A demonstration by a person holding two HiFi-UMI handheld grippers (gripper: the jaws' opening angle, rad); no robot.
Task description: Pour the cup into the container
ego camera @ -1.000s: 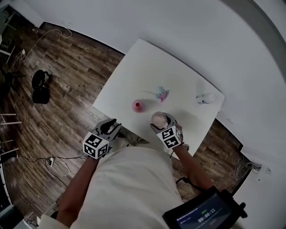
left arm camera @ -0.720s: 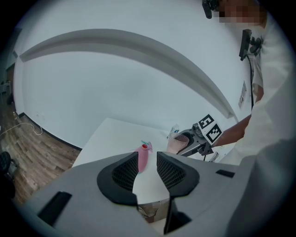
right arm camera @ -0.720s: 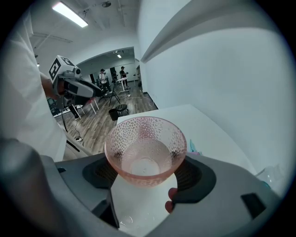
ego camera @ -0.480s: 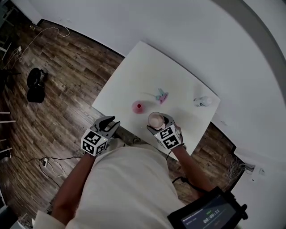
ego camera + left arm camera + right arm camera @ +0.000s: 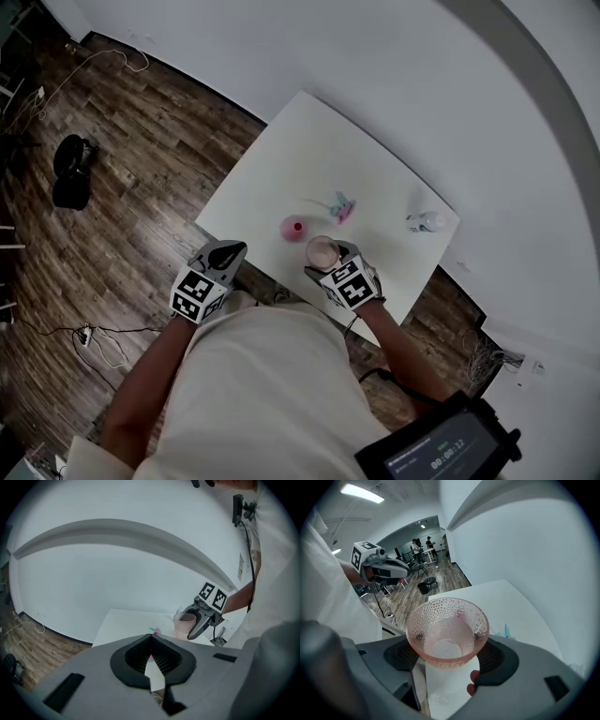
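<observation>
1. Carrying step: right gripper (image 5: 448, 663) clamped on cup (image 5: 447, 631), upright above the table (image 5: 375, 173), near the pink container (image 5: 294, 228).
2. Left gripper (image 5: 151, 661) just closed, nothing between the jaws, off the table's near edge.
3. Next, probably: centre over container, tip slowly.

One table (image 5: 309, 150), one pink cup (image 5: 322, 251), one pink container (image 5: 296, 228), one teal-pink item (image 5: 339, 204), one clear object (image 5: 427, 222).

My cup (image 5: 447, 632) is see-through pink with a bubbly dimple pattern all over. Table (image 5: 309, 150) is plain white, floor (image 5: 141, 141) dark brown wood grain, and the little container (image 5: 295, 228) is pink with a redder middle.
</observation>
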